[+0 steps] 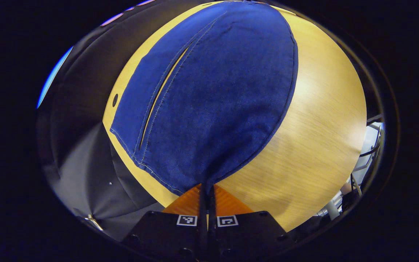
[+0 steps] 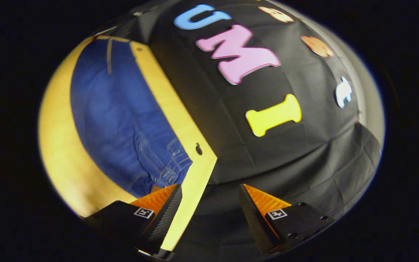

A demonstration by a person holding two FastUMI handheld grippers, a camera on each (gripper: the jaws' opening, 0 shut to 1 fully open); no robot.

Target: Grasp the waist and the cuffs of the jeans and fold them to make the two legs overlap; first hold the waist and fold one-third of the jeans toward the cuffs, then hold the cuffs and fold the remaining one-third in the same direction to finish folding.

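While the jeans (image 1: 209, 98) lie flat on the wooden table (image 1: 315, 131), soft, heavy denim that looks likely to sag, the left gripper (image 1: 207, 194) is pinched on their near edge; the right gripper (image 2: 209, 203) hangs spread wide off the table's edge near the waist.

The left gripper (image 1: 207, 189) has its fingers pressed together, pinching the edge of the jeans (image 1: 213, 98). The right gripper (image 2: 209, 198) hangs with its fingers spread wide apart, holding nothing, tilted to one side.
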